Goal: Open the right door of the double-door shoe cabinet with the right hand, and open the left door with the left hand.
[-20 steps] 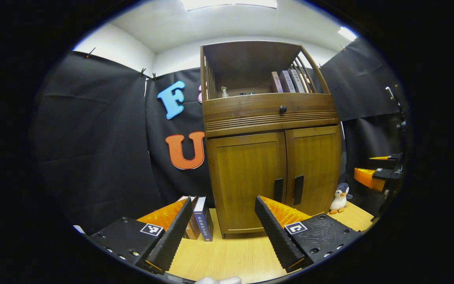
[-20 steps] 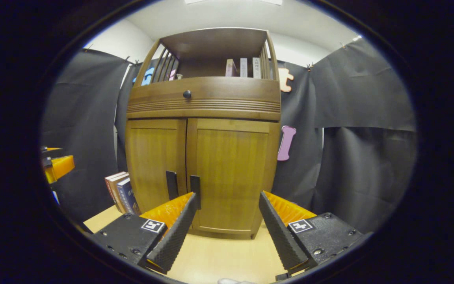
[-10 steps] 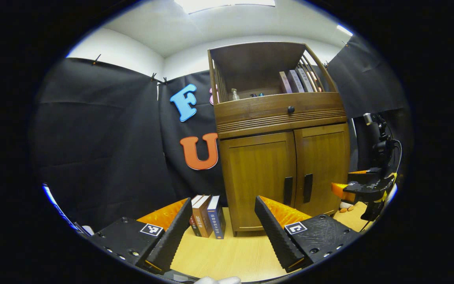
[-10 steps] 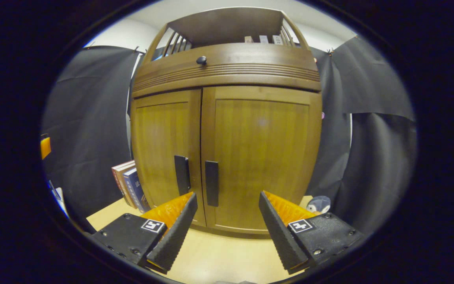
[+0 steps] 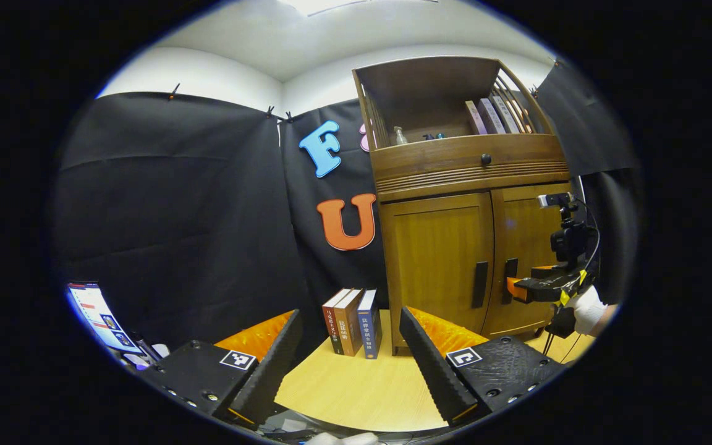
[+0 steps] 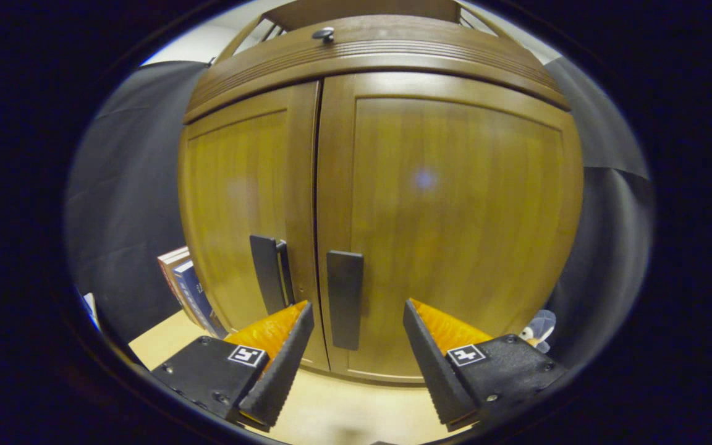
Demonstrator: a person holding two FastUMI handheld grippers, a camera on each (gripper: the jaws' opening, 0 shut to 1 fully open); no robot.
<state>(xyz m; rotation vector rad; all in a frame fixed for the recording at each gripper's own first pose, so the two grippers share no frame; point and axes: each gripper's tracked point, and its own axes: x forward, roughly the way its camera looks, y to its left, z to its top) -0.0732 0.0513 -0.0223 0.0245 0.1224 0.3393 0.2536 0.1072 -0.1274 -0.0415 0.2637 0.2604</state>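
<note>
The wooden shoe cabinet (image 5: 455,173) stands on a light table with both doors shut. In the right gripper view the right door (image 6: 455,204) looms close, and its dark vertical handle (image 6: 345,296) stands between the tips of my open right gripper (image 6: 357,309), with no contact visible. The left door (image 6: 238,204) and its handle (image 6: 266,281) are just to the left. In the left gripper view my left gripper (image 5: 350,321) is open and holds nothing, well back from the left door (image 5: 436,259). The right gripper (image 5: 520,289) hovers at the right handle (image 5: 509,279).
Three books (image 5: 353,321) stand upright on the table (image 5: 356,389) left of the cabinet. A penguin toy (image 6: 538,327) sits at its right side. A screen (image 5: 99,315) lies at the far left. A gloved hand (image 5: 588,309) holds the right gripper.
My right gripper has moved in close to the right door until its fingers flank the handle. The left gripper has swung left and back, so the cabinet has slid right in its view.
</note>
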